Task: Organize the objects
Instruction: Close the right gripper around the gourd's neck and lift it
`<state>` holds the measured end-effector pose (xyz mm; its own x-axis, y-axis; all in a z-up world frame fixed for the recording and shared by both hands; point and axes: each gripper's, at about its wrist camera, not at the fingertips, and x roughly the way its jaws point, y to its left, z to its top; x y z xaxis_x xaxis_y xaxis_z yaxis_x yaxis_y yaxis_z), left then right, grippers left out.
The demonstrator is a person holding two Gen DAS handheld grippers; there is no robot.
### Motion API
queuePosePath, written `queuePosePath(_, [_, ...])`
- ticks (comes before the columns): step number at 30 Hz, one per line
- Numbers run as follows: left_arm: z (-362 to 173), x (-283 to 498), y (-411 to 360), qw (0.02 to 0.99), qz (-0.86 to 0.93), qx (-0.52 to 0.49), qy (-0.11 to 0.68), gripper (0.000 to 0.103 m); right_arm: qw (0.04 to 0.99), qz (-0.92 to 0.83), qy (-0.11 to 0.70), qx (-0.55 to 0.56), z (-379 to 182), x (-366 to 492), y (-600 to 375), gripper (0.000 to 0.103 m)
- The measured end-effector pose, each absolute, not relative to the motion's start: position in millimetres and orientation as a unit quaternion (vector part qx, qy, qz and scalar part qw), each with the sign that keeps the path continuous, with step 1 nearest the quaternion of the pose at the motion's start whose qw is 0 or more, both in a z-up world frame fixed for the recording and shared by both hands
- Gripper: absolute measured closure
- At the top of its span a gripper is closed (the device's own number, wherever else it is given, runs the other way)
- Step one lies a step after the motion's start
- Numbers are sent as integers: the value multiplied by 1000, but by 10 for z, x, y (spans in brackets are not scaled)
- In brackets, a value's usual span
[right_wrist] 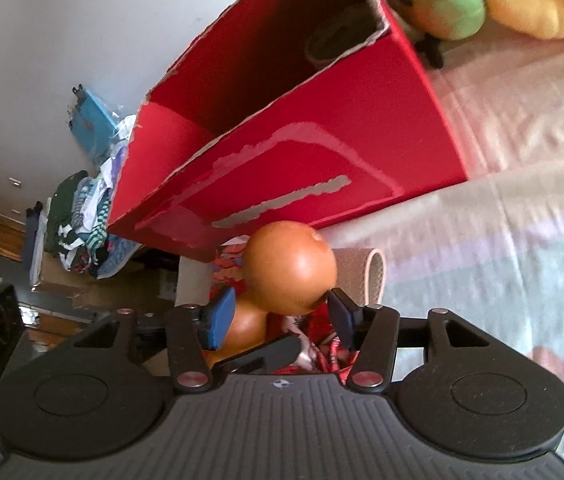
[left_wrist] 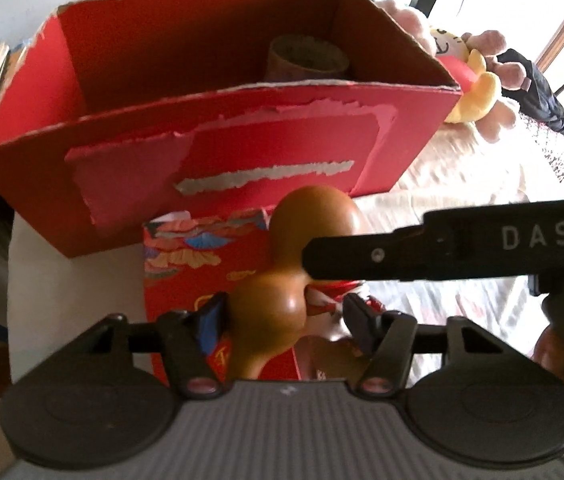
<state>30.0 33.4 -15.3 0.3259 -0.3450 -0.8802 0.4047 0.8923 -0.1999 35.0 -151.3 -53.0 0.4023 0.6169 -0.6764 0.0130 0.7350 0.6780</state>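
Note:
A brown gourd (left_wrist: 314, 216) lies on a red patterned bag (left_wrist: 185, 256) in front of an open red cardboard box (left_wrist: 241, 152). My left gripper (left_wrist: 286, 318) straddles the gourd's small bulb. Its left pad (left_wrist: 211, 320) is against the bulb, while red ribbon shows in a gap at the other pad, so it is open. From the right, a finger (left_wrist: 362, 254) of my right gripper reaches the gourd's waist. In the right wrist view my right gripper (right_wrist: 282, 312) is open, with the gourd's big bulb (right_wrist: 290, 268) just beyond its blue pads (right_wrist: 217, 320).
A cardboard roll (left_wrist: 306, 56) stands inside the box. A beige roll (right_wrist: 366, 276) lies on the bed cover (right_wrist: 502, 200) right of the gourd. Plush toys (right_wrist: 442, 4) and a black cloth (left_wrist: 538, 96) lie behind the box. A clothes pile (right_wrist: 81, 224) sits beyond the bed's left edge.

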Motion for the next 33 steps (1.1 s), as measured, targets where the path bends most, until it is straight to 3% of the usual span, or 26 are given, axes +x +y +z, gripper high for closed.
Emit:
queuePosePath(5, [-120,288,225,818,-250,50,516,39,772,191,512,325,-554,398,-1533,40])
queuePosePath(15, [-188,253,64,809,-281,81,510,38,769,183,518,328,-621,474,-1551,41])
queuePosePath(21, [-211,300,117,809,-283,76,510,48,760,182,526,336,-610,468,-1634,40])
queuePosePath(28, [-199,295,212,807,-291,63,510,51,747,188,549,325,-645,453,-1541,40])
queuePosePath(33, [-208,274,155,808,-293,73,506,52,753,181,551,311,-651,435,-1477,46])
